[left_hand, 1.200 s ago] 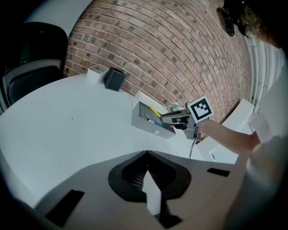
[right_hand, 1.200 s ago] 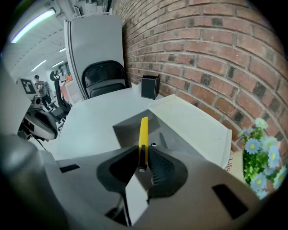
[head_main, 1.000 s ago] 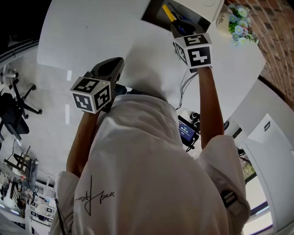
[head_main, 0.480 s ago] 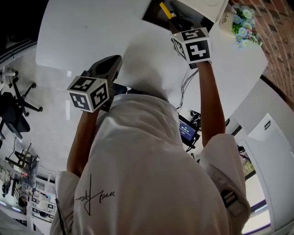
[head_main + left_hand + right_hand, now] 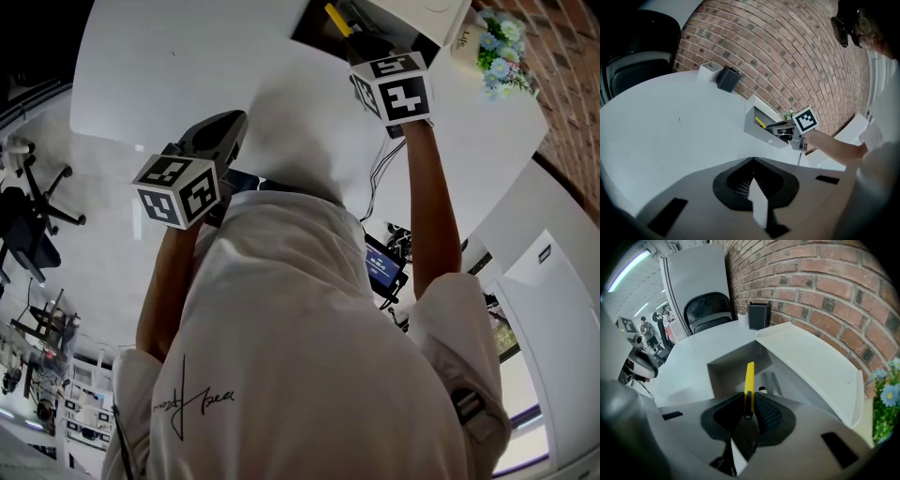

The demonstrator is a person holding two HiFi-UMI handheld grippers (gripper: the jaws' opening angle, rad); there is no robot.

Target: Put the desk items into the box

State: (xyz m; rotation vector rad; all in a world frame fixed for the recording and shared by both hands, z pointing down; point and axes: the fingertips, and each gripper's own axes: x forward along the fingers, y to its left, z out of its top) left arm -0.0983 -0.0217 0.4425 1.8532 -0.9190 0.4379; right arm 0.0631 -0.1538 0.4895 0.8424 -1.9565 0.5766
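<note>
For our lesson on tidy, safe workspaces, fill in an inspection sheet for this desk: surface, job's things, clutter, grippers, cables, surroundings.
Surface: white table, rounded edge.
Job's things: white box open, lid tipped back; yellow tool pointing into it; a few small items inside, too small to name.
Clutter: black holder, white cup, flowers on the wall side.
Grippers: right gripper shut on the yellow tool above the box; left gripper shut, empty, near the table's edge.
Cables: cables hanging below the table edge.
Surroundings: brick wall, black chair, a person far off.
</note>
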